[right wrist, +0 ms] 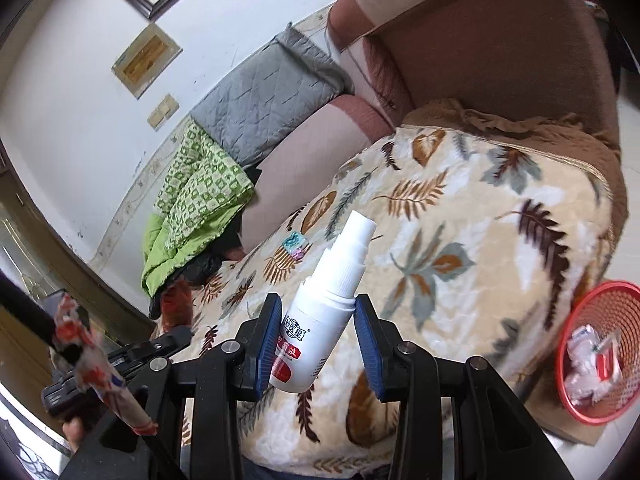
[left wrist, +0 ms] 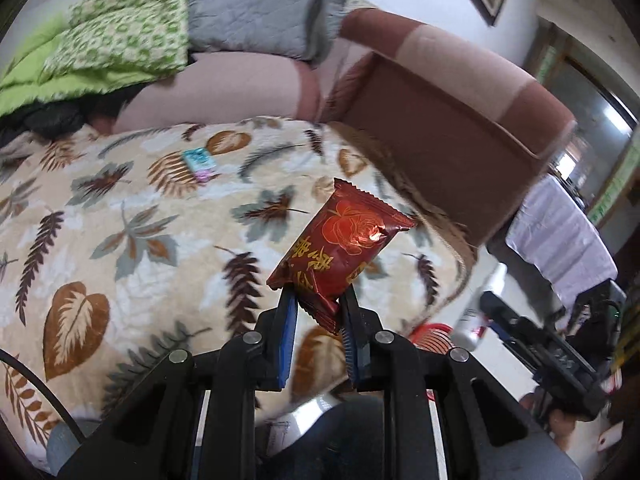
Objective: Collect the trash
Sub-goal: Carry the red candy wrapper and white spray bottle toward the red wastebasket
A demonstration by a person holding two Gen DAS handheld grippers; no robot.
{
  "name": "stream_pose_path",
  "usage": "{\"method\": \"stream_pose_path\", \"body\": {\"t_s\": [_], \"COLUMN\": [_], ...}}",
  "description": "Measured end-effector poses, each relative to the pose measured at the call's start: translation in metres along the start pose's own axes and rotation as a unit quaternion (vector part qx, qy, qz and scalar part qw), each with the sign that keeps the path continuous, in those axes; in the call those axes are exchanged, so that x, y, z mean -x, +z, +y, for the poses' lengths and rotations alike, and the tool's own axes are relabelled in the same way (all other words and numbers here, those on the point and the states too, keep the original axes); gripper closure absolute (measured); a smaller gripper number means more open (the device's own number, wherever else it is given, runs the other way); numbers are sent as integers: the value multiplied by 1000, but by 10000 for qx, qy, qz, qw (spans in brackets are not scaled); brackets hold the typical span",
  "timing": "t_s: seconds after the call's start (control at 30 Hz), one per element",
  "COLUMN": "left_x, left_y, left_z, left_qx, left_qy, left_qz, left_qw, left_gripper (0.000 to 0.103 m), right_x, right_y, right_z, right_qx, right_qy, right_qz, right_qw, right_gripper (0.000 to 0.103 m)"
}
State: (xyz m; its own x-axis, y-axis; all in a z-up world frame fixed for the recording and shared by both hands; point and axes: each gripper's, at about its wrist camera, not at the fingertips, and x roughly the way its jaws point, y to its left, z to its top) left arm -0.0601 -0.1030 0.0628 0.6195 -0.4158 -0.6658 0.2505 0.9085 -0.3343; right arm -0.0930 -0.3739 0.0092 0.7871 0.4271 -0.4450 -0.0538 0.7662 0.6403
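The red snack wrapper (left wrist: 342, 250) has gold lettering and a rose print, crinkled, and it's pinched by its lower corner so it sticks up tilted. The white spray bottle (right wrist: 320, 316) with a red label leans nozzle-up to the right, squeezed at its body. A small teal-and-pink packet (left wrist: 200, 164) lies flat on the leaf-print blanket. The red mesh basket (right wrist: 592, 300) already holds crumpled white wrappers.

Black tongs (left wrist: 318, 300) with blue ribbed pads (right wrist: 267, 344) and silver pivot screws (left wrist: 252, 337).

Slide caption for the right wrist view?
Right tongs grip a spray bottle above the leaf blanket; red basket nearby.
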Motion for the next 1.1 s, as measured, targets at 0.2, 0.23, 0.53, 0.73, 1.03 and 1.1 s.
{"method": "stream_pose_path", "body": {"t_s": [0.2,0.23,0.53,0.73,1.03,1.1], "left_x": [9,9,7,-2,-26,-31], "left_y": [-15,-18,-33,-38,-38,-39], "left_z": [-50,-58,-95,-116,-157,-166], "left_qx": [-457,-532,-766,-932,-1293,-1376], "left_qy": [-172,-211,-478,-641,-962,-998], "left_qz": [-11,13,79,199,376,407], "left_qw": [9988,9984,9959,9934,9862,9846], "left_gripper": [83,83,83,83,83,83], "right_x": [36,44,100,131,154,159], "right_y": [-5,-5,-6,-6,-10,-9], "right_z": [-12,-14,-42,-68,-99,-103], "right_qx": [40,54,25,-77,-273,-265], "right_qy": [-180,-234,-672,-1001,-1274,-1331], "right_qz": [-224,-285,-746,-1005,-1100,-1130], "right_qw": [9996,9993,9949,9899,9854,9843], "right_gripper": [63,63,63,63,63,63]}}
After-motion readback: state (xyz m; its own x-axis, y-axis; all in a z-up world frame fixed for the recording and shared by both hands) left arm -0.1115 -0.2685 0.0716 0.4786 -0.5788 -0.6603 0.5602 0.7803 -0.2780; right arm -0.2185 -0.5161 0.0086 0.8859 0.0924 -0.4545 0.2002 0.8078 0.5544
